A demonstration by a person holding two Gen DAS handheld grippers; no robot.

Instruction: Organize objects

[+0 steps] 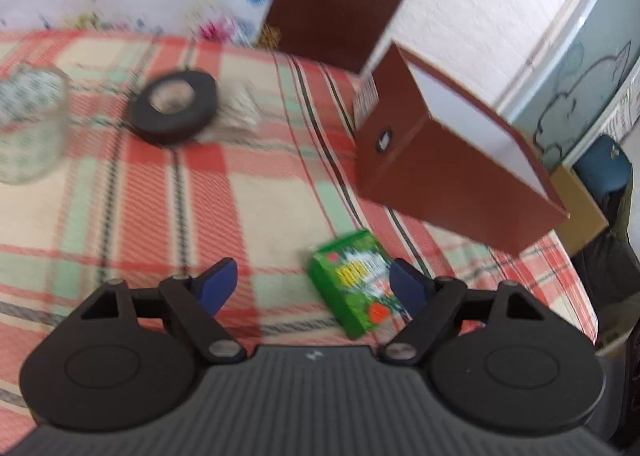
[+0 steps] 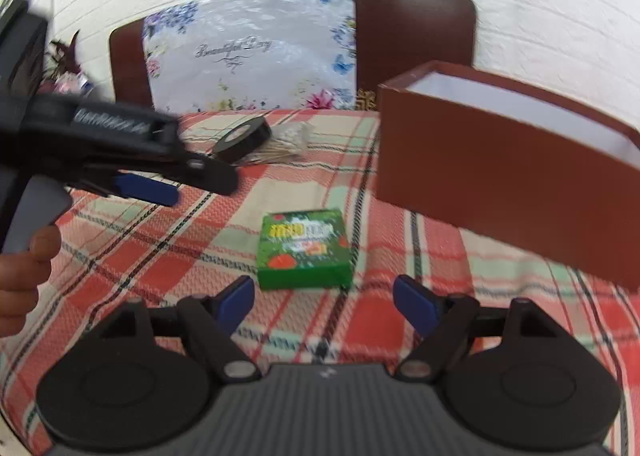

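Observation:
A small green box lies flat on the checked tablecloth. My left gripper is open just above it, and the box lies by the right finger with nothing pressed between the pads. In the right wrist view the same green box lies just ahead of my right gripper, which is open and empty. The left gripper reaches in from the left, held by a hand. An open brown box with a white inside stands to the right, also the brown box.
A black tape roll and a packet of cotton swabs lie farther back. A glass jar stands at the far left. A dark chair back and a floral bag rise behind the table. The table edge runs near the brown box.

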